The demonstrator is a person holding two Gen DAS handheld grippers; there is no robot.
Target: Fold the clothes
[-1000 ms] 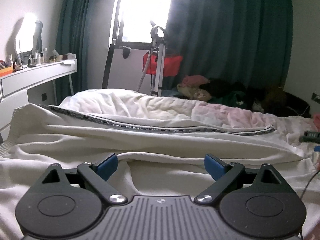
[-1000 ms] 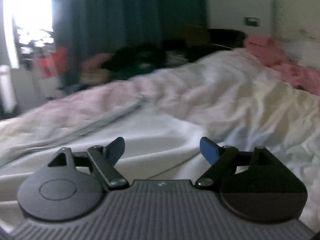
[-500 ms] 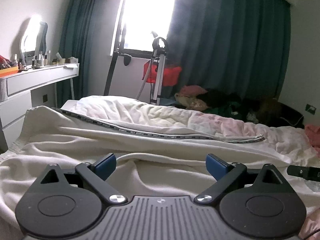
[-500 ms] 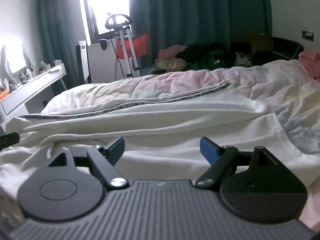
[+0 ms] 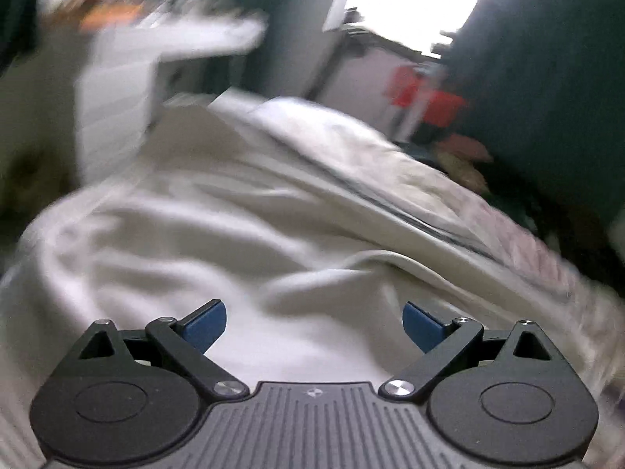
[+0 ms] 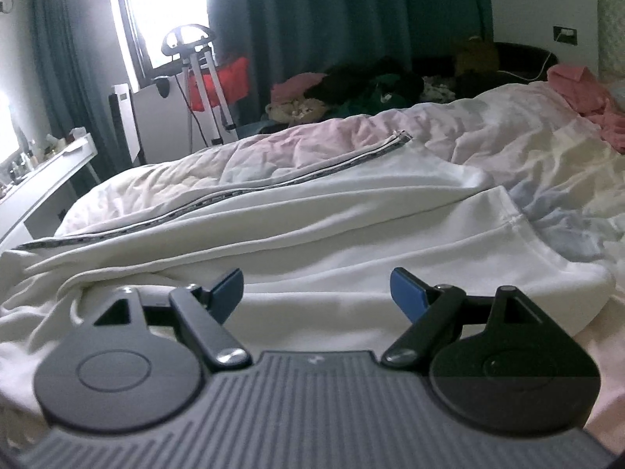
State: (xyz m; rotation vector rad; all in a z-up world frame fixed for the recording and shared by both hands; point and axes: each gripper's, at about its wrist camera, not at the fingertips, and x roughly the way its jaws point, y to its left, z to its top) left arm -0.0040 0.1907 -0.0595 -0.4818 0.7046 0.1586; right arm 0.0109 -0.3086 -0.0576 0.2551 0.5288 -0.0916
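1. Right at the bottom of each view sits a gripper. The left gripper (image 5: pixel 314 322) has its two blue pads far apart, and nothing is between them. The right gripper (image 6: pixel 316 293) is spread wide too, and it holds nothing.
2. Both grippers point low and forward, just above the white garment (image 6: pixel 312 234). The left view leans to one side. I cannot tell if either gripper touches the cloth.
3. The white garment lies spread out on the bed (image 6: pixel 527 156), right in front of both grippers. It has long soft folds. A dark patterned strip (image 6: pixel 273 185) runs along its far edge.
4. The left view is very blurry. There the garment (image 5: pixel 234 234) is only a pale, creased shape, and its near part is hidden under the gripper body.
5. Past the garment, the bed has a rumpled pale cover. Some pink cloth (image 6: pixel 582 93) lies at the far right, and the edge of the view cuts it off.
6. Farther back is a heap of dark and pink clothes (image 6: pixel 351 93). It is too dim to tell the pieces apart.
7. At the far left is a white bench (image 6: pixel 47 172) with tiny things on it, too small to make out.
8. Farthest away are a white metal stand (image 6: pixel 195 78), dark green curtains (image 6: pixel 332 19) and a very bright window (image 6: pixel 164 11).
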